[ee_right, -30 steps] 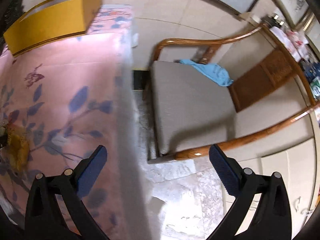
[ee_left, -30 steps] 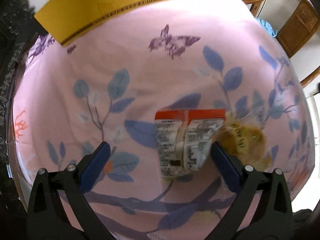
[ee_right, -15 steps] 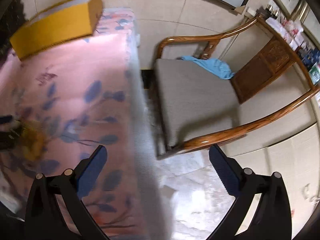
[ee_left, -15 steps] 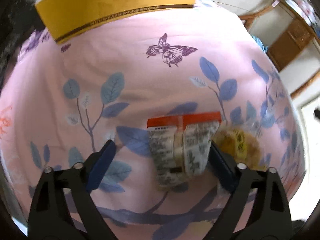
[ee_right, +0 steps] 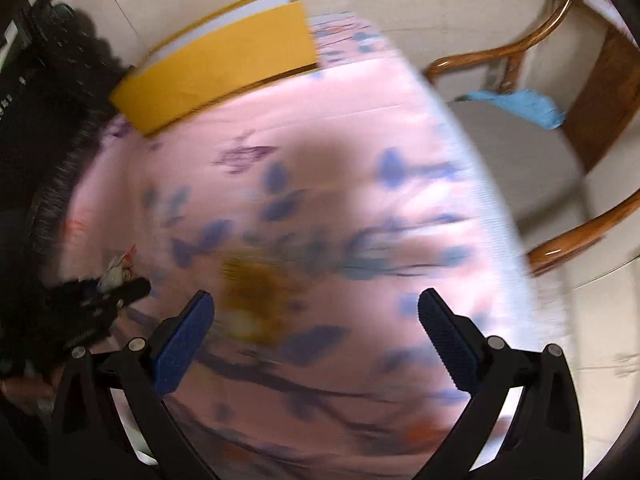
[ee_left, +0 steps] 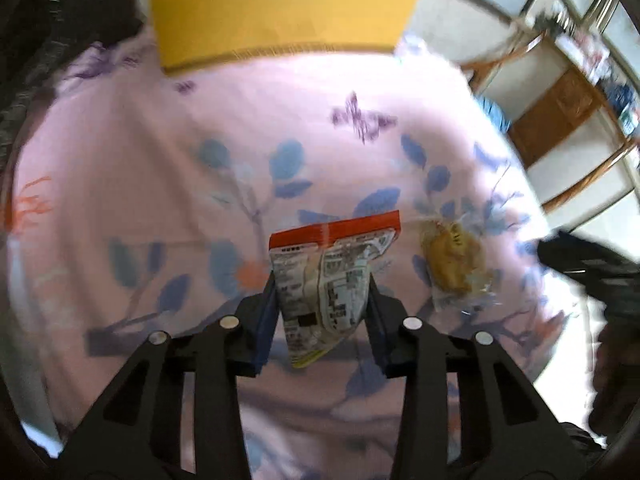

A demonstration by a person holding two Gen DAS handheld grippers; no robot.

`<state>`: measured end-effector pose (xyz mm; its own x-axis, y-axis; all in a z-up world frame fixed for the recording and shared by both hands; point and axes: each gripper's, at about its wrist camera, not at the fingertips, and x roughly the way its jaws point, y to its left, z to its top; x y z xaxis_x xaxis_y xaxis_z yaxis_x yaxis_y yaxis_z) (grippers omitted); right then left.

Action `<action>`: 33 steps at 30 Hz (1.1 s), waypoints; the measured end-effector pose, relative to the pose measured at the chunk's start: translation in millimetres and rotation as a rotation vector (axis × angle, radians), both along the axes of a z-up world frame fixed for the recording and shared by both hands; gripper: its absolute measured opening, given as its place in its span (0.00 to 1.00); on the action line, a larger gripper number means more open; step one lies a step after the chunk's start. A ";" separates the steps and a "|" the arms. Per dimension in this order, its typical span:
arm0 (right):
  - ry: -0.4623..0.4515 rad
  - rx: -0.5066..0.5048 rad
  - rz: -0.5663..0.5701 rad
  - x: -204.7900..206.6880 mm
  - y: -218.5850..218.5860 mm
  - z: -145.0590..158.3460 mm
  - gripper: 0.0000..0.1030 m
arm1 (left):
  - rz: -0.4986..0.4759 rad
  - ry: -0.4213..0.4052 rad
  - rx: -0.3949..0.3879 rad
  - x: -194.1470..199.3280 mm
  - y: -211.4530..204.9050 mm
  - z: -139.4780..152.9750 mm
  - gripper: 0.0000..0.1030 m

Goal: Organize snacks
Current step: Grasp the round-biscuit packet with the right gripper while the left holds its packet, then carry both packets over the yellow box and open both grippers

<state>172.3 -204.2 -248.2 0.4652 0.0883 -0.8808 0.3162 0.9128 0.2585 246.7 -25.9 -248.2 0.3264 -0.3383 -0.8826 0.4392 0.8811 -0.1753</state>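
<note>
Snack packet (ee_left: 326, 280) w/ an orange top strip and white printed back sits between the blue pads of the left gripper (ee_left: 322, 300); jaws are closing, pads pressing both sides of the pkt, which looks pinched in at the waist. Its lower yellow corner hangs below the pads, orange strip points away from the camera. Whether the pkt is clear of the cloth can't be told from this view. Just right of it, apart from the gripper, a clear-wrapped yellow snack (ee_left: 454, 264) lies flat on the pink floral tablecloth (ee_left: 140, 152). Yellow box (ee_left: 280, 20) stands at the far edge of the table, well apart from both snacks. At the right edge of the left view, a dark shape that is prob. the other gripper, blurred.

Right-wrist view, left to right: left gripper (ee_right: 116, 292) shows at the left edge w/ a bit of the pkt (ee_right: 118, 270) sticking out. Yellow snack (ee_right: 256, 296), heavily blurred, lies near the left pad of the right gripper (ee_right: 316, 320), not touched. That gripper's jaws stand wide apart, nothing between them but cloth (ee_right: 360, 140). Yellow box (ee_right: 224, 64) at far left corner. Wooden chair (ee_right: 520, 152) w/ grey seat beside the table on the right, blue cloth (ee_right: 520, 104) on it.
</note>
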 end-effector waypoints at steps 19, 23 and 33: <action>-0.002 -0.055 0.093 29.1 53.2 -12.4 0.53 | 0.040 -0.054 0.048 -33.5 49.0 35.6 0.38; -0.009 -0.050 0.060 20.1 39.2 3.4 0.53 | 0.026 -0.081 0.077 -28.2 33.1 46.8 0.38; -0.157 -0.016 0.122 25.7 31.2 55.7 0.53 | 0.044 -0.142 0.093 -3.0 8.9 80.8 0.39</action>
<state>198.0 -173.0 -192.5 0.5837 0.1387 -0.8000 0.1600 0.9463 0.2808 243.7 -16.9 -167.4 0.4626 -0.2398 -0.8535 0.4144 0.9096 -0.0310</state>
